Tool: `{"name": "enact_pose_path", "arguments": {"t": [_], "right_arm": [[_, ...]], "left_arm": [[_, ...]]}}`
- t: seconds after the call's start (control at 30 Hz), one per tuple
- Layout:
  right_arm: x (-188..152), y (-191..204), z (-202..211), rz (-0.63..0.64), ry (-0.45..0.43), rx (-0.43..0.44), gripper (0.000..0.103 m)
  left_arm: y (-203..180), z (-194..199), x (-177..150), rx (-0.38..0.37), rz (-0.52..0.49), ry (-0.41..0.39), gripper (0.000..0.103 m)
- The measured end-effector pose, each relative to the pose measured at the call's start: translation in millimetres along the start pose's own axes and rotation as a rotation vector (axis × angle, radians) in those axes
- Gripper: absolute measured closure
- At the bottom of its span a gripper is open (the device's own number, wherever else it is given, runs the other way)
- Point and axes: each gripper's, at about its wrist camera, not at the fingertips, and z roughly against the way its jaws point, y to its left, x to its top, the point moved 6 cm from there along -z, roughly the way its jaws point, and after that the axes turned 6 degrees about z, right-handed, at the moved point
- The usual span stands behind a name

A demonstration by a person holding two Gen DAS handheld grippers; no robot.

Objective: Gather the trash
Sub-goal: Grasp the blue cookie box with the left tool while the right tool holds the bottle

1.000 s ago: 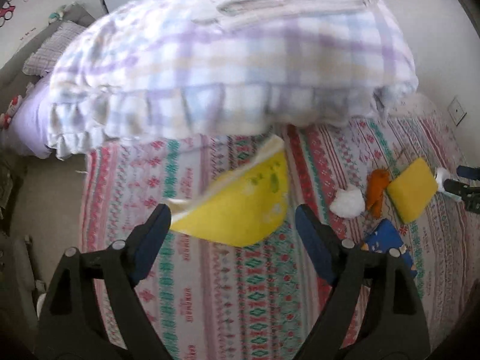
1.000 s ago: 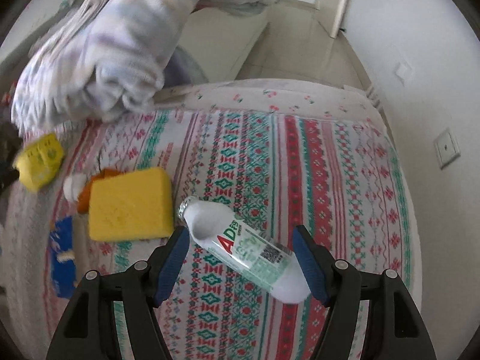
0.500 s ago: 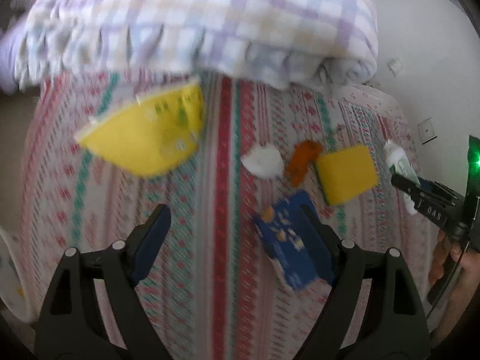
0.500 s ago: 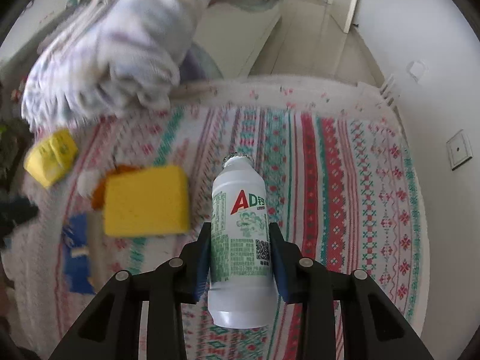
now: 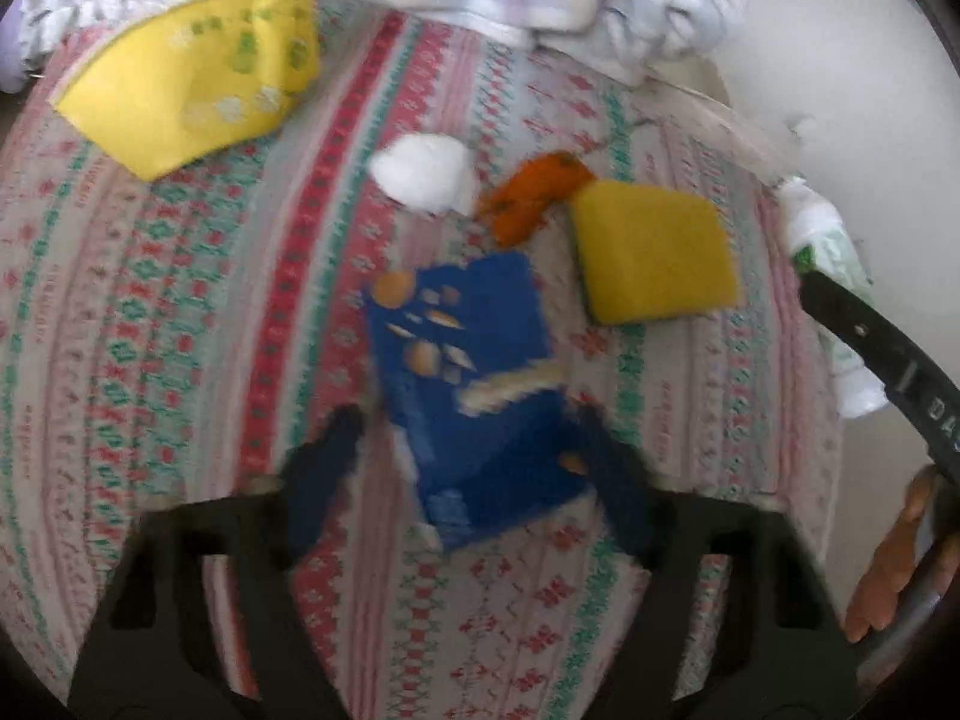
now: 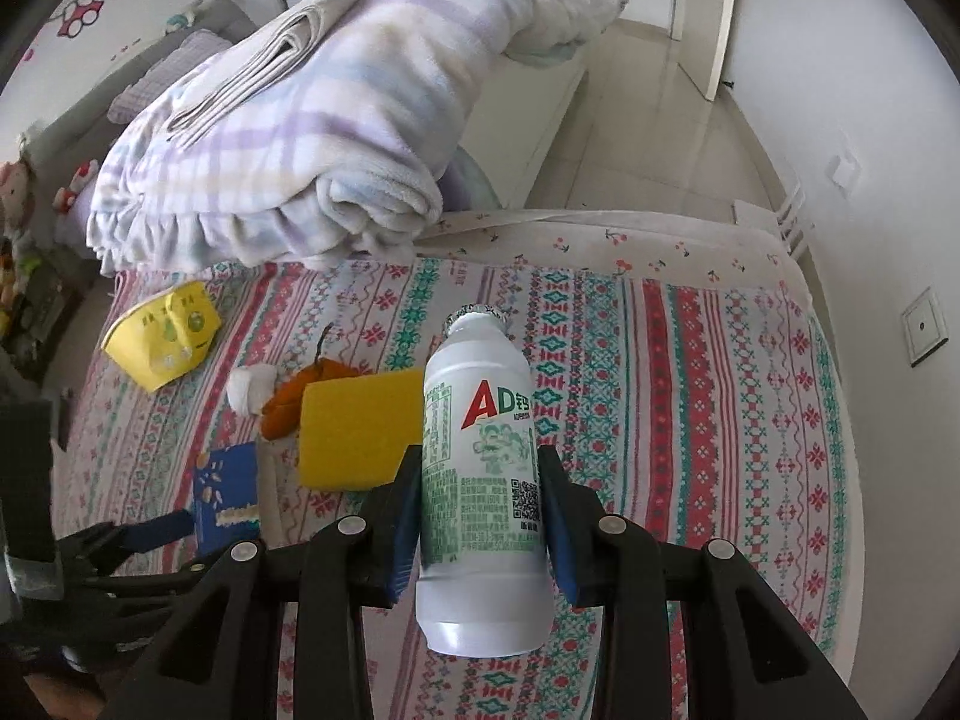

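Your right gripper (image 6: 480,516) clamps the white plastic drink bottle (image 6: 480,480). Your left gripper (image 5: 468,462), jaws wide, straddles the flat blue snack box (image 5: 474,384); closing off-centre could skid it across the patterned bedspread (image 5: 180,300).

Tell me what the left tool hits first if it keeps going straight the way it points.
Most likely the blue wrapper: it lies between the open left tool fingers, on the bedspread. Motion blur leaves depth uncertain.

Black angular frames with silver screws and blue finger pads (image 6: 403,531) are seen on the right gripper (image 6: 480,531); the left gripper (image 5: 465,474) is blurred.
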Motion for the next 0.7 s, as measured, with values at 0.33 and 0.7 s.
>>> {"name": "enact_pose_path", "arguments": {"t": [0.33, 0.7], "right_arm": [[-0.9, 10.7, 9.4, 0.017, -0.023, 0.025, 0.066], [0.5, 12.6, 13.6, 0.005, -0.035, 0.019, 0.066]], "left_arm": [[23.3, 22.7, 6.6, -0.125, 0.089, -0.001, 0.102], [-12.5, 28.7, -8.0, -0.099, 0.002, -0.083, 0.016]]}}
